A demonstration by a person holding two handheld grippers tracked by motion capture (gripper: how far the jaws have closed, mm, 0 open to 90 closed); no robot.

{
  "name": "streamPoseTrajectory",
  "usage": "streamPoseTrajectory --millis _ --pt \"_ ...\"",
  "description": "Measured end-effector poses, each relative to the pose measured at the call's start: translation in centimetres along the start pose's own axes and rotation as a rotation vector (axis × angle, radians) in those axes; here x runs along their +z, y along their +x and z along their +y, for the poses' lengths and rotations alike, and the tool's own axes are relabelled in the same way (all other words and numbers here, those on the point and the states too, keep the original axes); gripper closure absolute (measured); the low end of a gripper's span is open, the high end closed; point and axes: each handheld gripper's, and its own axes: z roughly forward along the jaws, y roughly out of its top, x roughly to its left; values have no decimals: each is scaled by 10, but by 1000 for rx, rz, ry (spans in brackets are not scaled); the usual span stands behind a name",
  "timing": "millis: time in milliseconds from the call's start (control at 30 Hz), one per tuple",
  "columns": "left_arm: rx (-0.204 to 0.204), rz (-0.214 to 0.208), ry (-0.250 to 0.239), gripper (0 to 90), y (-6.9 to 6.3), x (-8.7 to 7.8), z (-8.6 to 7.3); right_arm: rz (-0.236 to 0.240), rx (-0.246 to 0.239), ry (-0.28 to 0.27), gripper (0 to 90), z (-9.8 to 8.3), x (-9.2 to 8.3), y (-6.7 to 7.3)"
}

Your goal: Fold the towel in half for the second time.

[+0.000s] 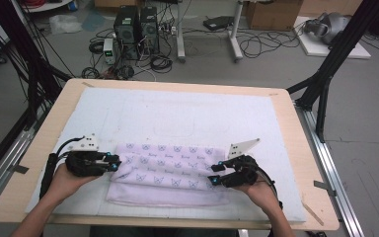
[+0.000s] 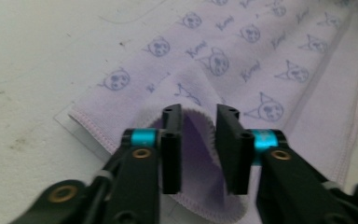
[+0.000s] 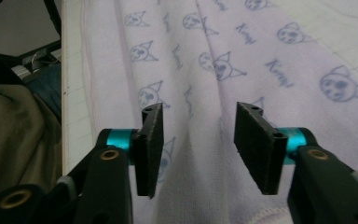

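Observation:
A lilac towel printed with small cat faces lies folded into a long band on the white mat, near the front edge. My left gripper is at the towel's left end. In the left gripper view a raised fold of the towel, hem included, arches between the jaws of that gripper and touches both pads. My right gripper is at the towel's right end. In the right gripper view its jaws stand well apart just over the flat towel, pinching nothing.
The mat covers most of a pale wooden table. Black frame posts stand at both sides. Computer towers, cables and boxes are on the floor beyond. A person's forearms come in from the bottom edge.

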Motion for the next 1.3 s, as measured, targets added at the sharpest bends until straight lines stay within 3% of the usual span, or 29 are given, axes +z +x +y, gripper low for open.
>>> streamPoseTrajectory --millis 67,167,300,433,533,700,800,967,1133,1300 --pt "5 -10 7 857 -1 0 -3 6 -7 10 640 0 4 0" --pt "1 -4 1 872 -2 -6 -8 30 -32 39 841 -1 7 3" --pt "-2 3 -27 876 -9 -27 -17 25 -69 25 849 0 2 11" --pt "17 -15 -49 867 -28 -51 -26 43 -101 -32 819 1 -16 27" --pt "28 -2 -57 695 -35 -59 -26 37 -110 -55 753 4 -25 35" --pt "36 -6 -55 642 -33 -45 -18 15 -106 -55 693 4 -21 32" --pt "52 -16 -28 646 -29 -28 -17 -14 -109 -15 679 -3 -11 30" --pt "59 -25 30 654 -26 -11 -25 -49 -111 -7 668 -21 -7 28" --pt "67 -9 105 656 -27 -5 -42 -72 -105 63 683 -39 -5 28" --pt "53 -7 86 651 -26 -11 -45 -90 -92 48 684 -43 -14 28"
